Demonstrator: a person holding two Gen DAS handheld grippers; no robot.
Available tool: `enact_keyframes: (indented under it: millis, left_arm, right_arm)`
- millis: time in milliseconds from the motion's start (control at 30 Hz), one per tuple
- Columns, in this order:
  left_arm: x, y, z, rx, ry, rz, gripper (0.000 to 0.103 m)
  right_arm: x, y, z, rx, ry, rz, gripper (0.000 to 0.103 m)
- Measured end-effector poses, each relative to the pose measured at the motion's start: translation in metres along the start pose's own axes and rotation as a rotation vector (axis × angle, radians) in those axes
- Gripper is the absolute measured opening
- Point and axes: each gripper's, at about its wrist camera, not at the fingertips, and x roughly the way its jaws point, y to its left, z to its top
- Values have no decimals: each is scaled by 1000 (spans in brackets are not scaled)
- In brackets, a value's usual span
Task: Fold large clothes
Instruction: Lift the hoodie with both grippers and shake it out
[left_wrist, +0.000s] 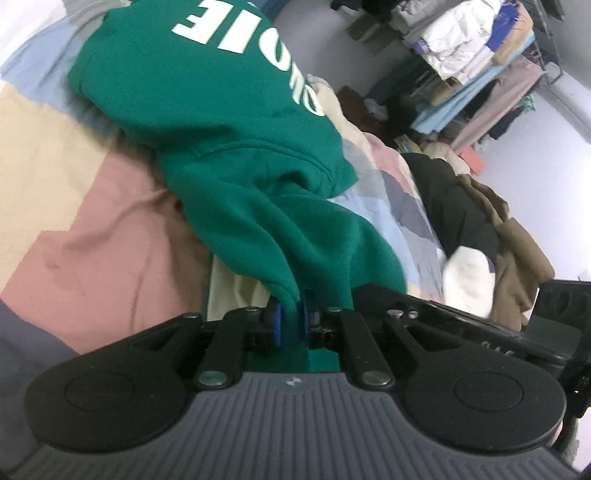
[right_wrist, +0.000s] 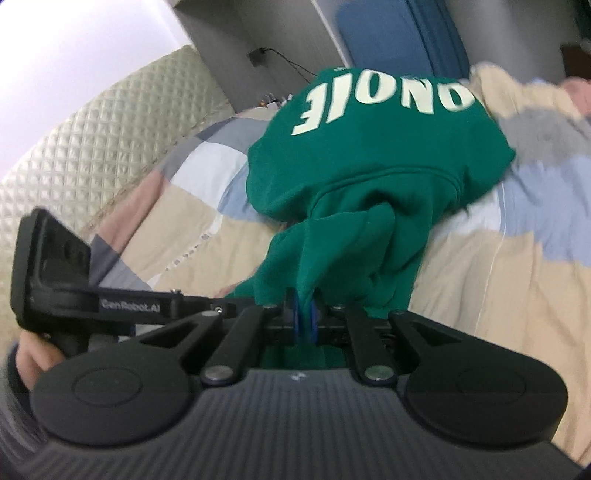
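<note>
While both pairs of tongs grip the same garment, the green hoodie (left_wrist: 221, 122) stretches away from them across the patchwork quilt (left_wrist: 92, 206) on the bed. Starting at the left, the left tongs (left_wrist: 290, 325) are clamped on a bunched fold of the hoodie, the green cloth pinched between the blue pads (left_wrist: 276, 326) and running back under the tool. Ahead of these tongs the fabric rises to the hood seam and then to the body, where large white letters (left_wrist: 207, 18) read upside down. To the right of these tongs, beyond the quilt's edge, lie a black garment (left_wrist: 450, 199), a brown garment (left_wrist: 517, 254) and a white one (left_wrist: 469, 284), with stacked folded clothes (left_wrist: 472, 66) farther off.

Further right, the right tongs (right_wrist: 304, 320) are likewise closed on a gathered fold of the hoodie (right_wrist: 369, 155), cloth squeezed between their blue pads (right_wrist: 313, 317). Left of these tongs, the other tool's black body appears with a hand (right_wrist: 31, 356) on its handle, and a quilted cream headboard (right_wrist: 92, 136) stands beyond. Ahead, the lettering (right_wrist: 384, 99) lies at the far end of the hoodie.
</note>
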Motion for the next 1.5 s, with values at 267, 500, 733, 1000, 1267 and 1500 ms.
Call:
enact_keyframes:
  millis: [267, 500, 733, 1000, 1267, 1500]
  left_arm:
    - [-27, 26, 17, -75, -92, -30, 82]
    - [-25, 56, 65, -173, -204, 44, 82]
    - [10, 114, 112, -337, -224, 82, 82]
    - [64, 183, 127, -544, -235, 4, 81]
    - [93, 192, 144, -589, -215, -48, 27]
    - [44, 150, 159, -444, -362, -120, 6]
  right_arm:
    - [-22, -33, 13, 210, -82, 58, 70]
    - [-10, -77, 53, 347, -149, -33, 70]
    - [43, -140, 97, 468, -144, -149, 69]
    - [108, -193, 93, 564, -127, -146, 68]
    - [126, -207, 104, 488, -142, -109, 24]
    - [87, -187, 122, 350, -321, -5, 8]
